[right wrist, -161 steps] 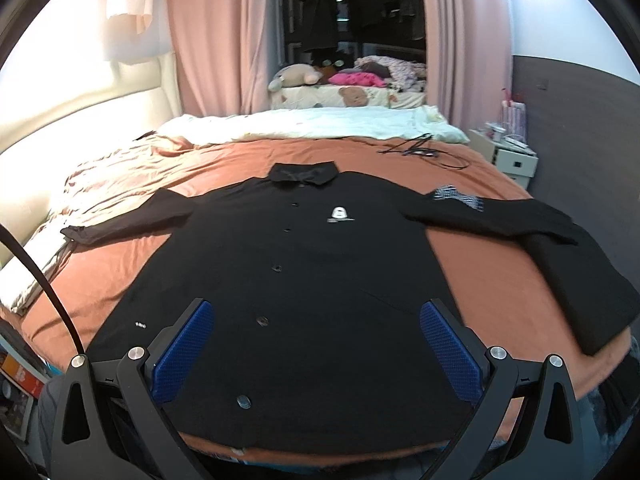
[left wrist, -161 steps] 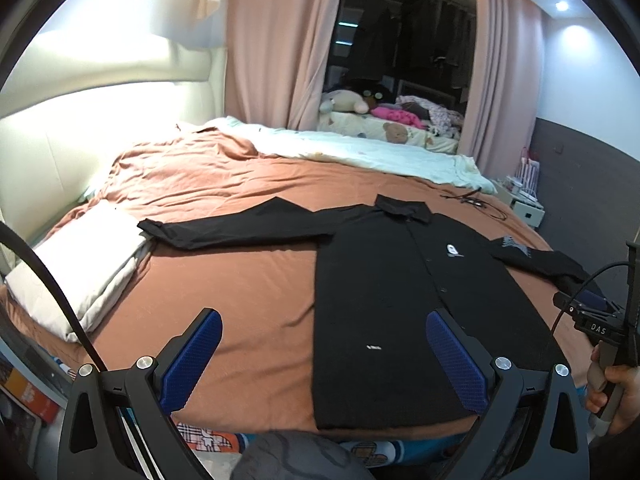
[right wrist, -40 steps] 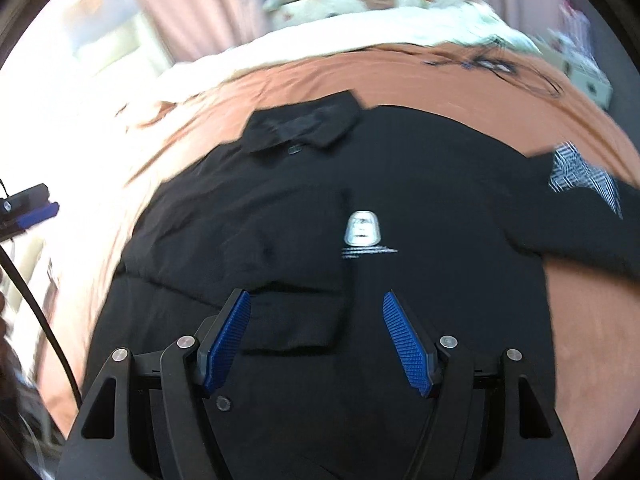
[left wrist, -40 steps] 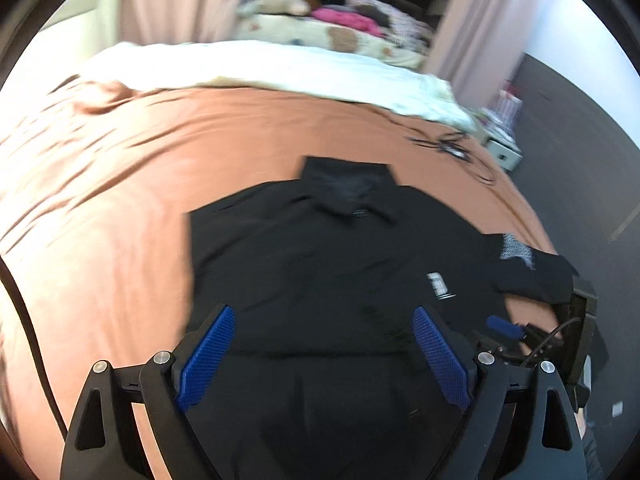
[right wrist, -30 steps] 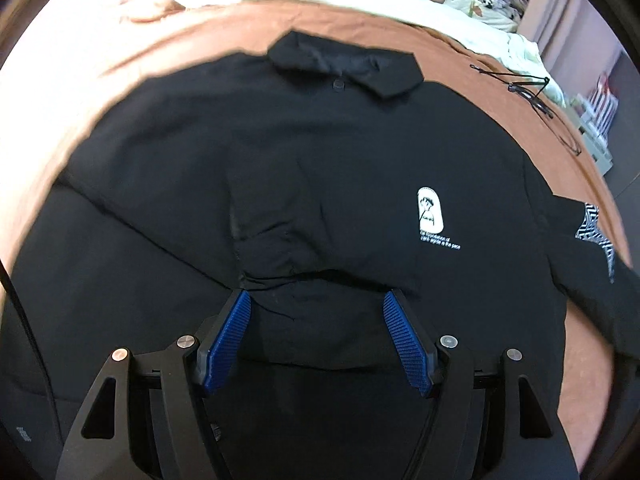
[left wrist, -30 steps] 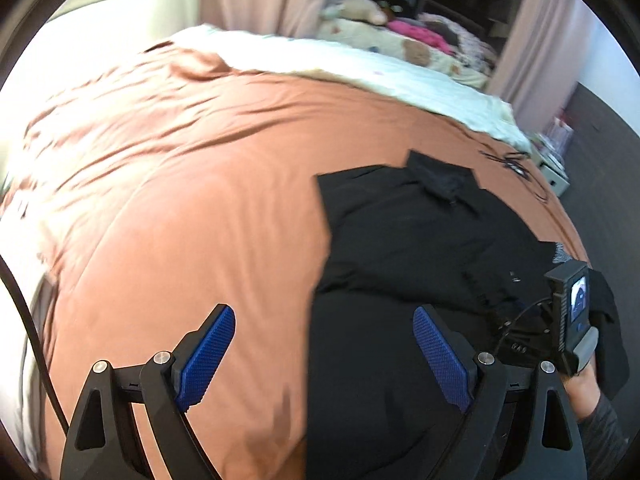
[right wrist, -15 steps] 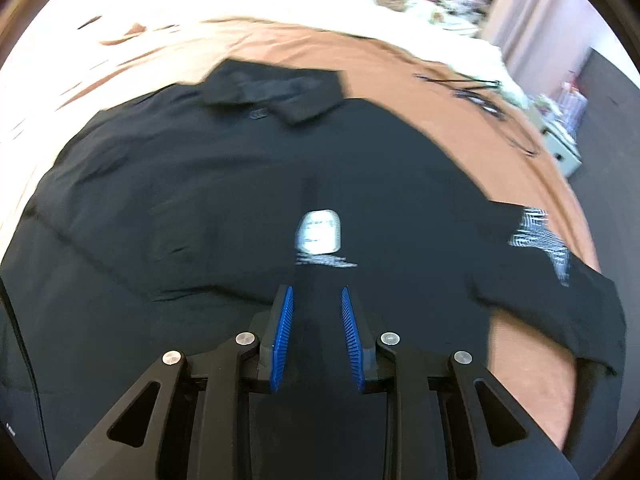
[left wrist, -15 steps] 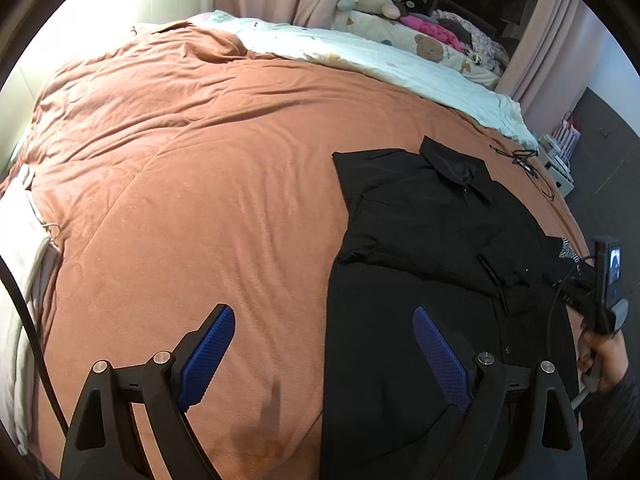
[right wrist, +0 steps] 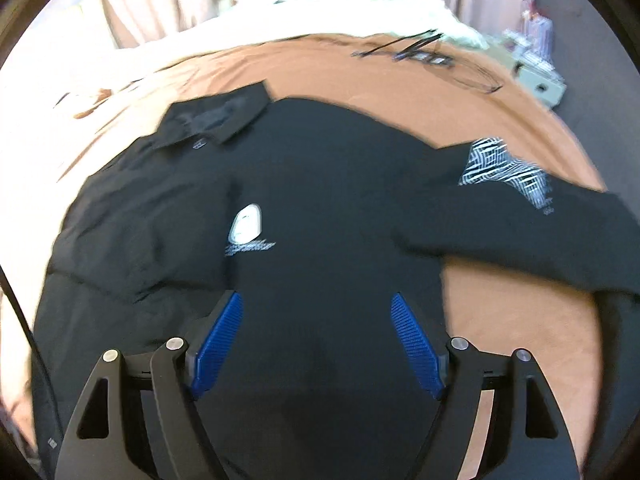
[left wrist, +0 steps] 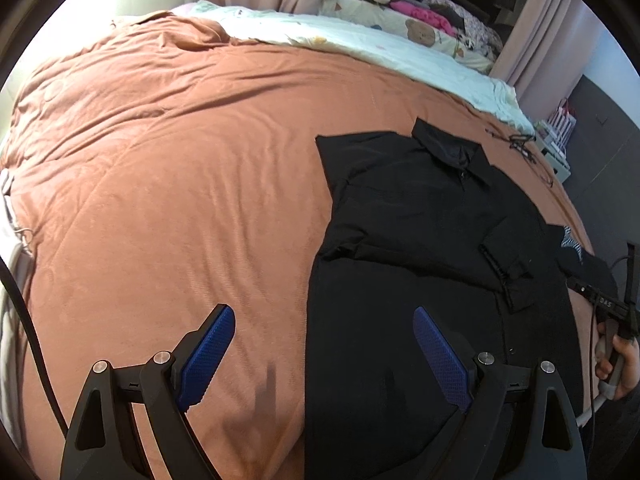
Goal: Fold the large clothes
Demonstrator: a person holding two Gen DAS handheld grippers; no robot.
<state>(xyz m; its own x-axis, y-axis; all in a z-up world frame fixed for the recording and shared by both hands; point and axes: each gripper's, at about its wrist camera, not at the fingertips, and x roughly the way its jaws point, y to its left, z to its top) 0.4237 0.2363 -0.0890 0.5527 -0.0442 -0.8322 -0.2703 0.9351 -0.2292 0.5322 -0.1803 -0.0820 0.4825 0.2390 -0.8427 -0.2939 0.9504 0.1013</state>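
Observation:
A black long-sleeved shirt (left wrist: 420,248) lies flat on the rust-coloured bedspread (left wrist: 180,184), collar away from me. Its left sleeve is folded across the chest, the cuff (left wrist: 508,276) resting near the middle. In the right wrist view the shirt (right wrist: 320,216) shows a white chest logo (right wrist: 246,224), and the right sleeve (right wrist: 520,220) with a white patterned patch (right wrist: 500,168) stretches out to the right. My left gripper (left wrist: 324,356) is open and empty above the shirt's left edge. My right gripper (right wrist: 316,340) is open and empty over the shirt's lower front.
A pale duvet (left wrist: 360,44) with soft toys (left wrist: 420,32) lies along the far side of the bed. A black cable (right wrist: 420,52) lies on the bedspread beyond the collar. A bedside cabinet (right wrist: 540,80) stands at the right. A white pillow (left wrist: 8,216) is at the left edge.
My right gripper has opened from nearly shut and swung right toward the outstretched sleeve. The left sleeve now lies released across the chest. My left gripper has barely moved.

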